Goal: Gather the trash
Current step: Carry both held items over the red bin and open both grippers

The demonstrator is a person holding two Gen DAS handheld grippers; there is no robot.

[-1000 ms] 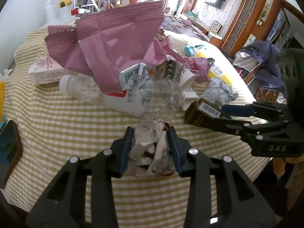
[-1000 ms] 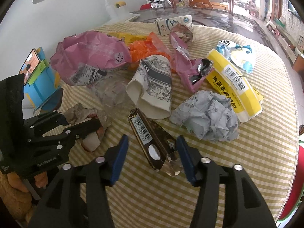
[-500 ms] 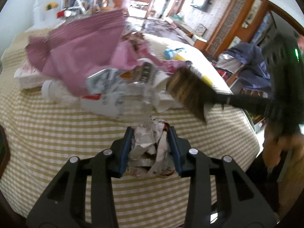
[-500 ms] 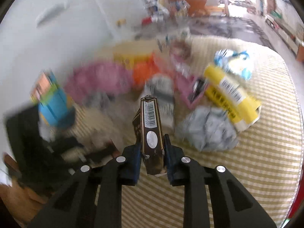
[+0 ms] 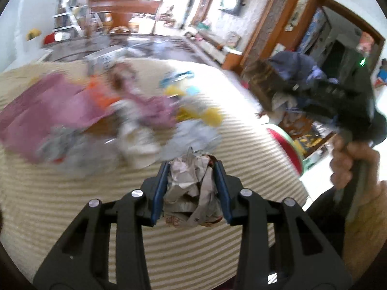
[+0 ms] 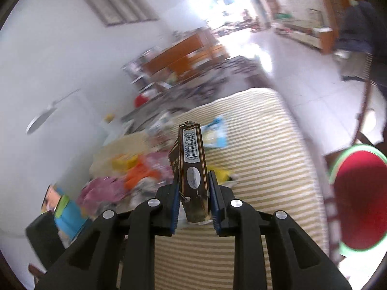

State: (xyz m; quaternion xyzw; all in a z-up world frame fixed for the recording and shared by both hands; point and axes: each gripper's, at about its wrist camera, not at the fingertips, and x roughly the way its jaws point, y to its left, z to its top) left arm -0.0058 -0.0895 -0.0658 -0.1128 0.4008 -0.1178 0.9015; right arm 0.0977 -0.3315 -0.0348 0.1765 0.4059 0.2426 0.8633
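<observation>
My left gripper (image 5: 191, 188) is shut on a crumpled paper wad (image 5: 191, 186) and holds it above the striped tablecloth (image 5: 72, 205). My right gripper (image 6: 193, 193) is shut on a dark brown carton with a barcode (image 6: 192, 159), held upright above the cloth. The right gripper also shows in the left wrist view (image 5: 338, 101), raised at the right past the table edge with the brown carton (image 5: 261, 84) in it. A blurred pile of trash (image 5: 108, 120) lies on the table beyond the wad: pink bags, orange wrapper, white cup, yellow packet.
A red bin with a green rim (image 6: 358, 200) stands beside the table at the right; its edge also shows in the left wrist view (image 5: 287, 145). A blue and green box (image 6: 65, 215) stands at the table's left. Wooden furniture and tiled floor lie beyond.
Both grippers have lifted and swung to the right with their loads. The right gripper closed on the brown carton a second ago and raised it off the table.
</observation>
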